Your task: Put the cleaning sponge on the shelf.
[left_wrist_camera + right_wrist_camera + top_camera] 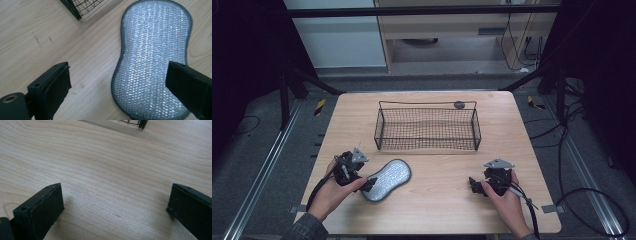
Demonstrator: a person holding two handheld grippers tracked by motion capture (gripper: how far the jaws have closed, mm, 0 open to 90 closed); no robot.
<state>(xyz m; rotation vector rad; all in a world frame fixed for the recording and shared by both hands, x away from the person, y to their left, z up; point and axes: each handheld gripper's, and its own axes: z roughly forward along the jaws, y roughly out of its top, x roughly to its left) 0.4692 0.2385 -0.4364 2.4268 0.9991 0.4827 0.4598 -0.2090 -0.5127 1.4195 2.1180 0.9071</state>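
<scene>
While jaws gape, left gripper (371, 184) over sponge (388, 179), right gripper (474, 185) low.

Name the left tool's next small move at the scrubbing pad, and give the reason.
Probably lower the left tool and close on the silver scrubbing pad. Its jaws stand open, one beside the pad's near end and one over it, and the pad lies flat on the table, in front of the wire basket.
</scene>
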